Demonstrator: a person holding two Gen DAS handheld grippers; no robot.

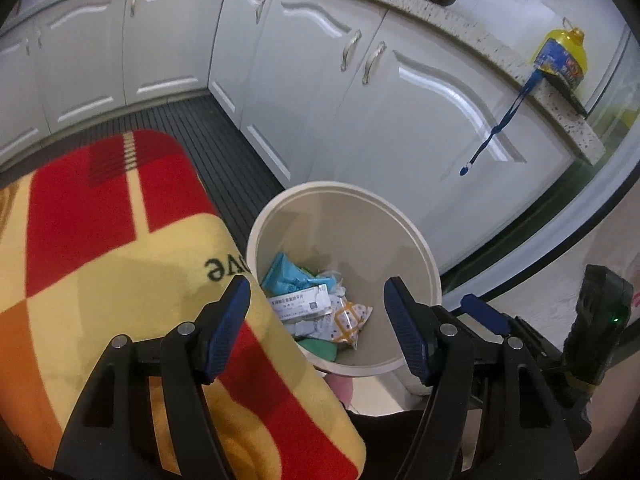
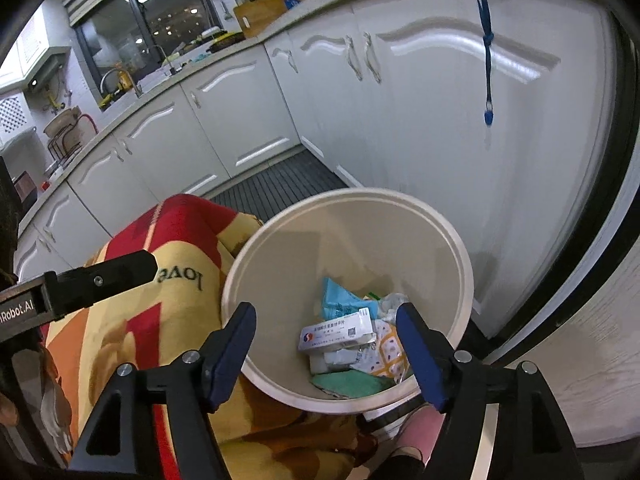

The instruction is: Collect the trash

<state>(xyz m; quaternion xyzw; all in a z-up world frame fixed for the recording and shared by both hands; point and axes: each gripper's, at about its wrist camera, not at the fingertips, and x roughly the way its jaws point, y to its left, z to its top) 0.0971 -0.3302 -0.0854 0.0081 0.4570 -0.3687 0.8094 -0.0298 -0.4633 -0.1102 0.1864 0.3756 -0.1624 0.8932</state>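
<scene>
Trash (image 1: 316, 308) lies at the bottom of a cream round bin (image 1: 416, 240): a white printed box, a light-blue packet, a patterned wrapper and a green piece. Above the bin's near rim the left claw (image 1: 316, 326) stands wide apart with nothing between its blue pads; the right claw (image 2: 326, 350) over the bin is likewise spread and empty. Left of the bin, touching it, is a red-and-yellow blanket (image 1: 120, 248); behind the bin stand white cabinet doors (image 1: 400, 120).

Bin (image 2: 460, 264) near rim hidden by right gripper (image 2: 324, 350); box (image 2: 340, 330) print unreadable (too small).
</scene>
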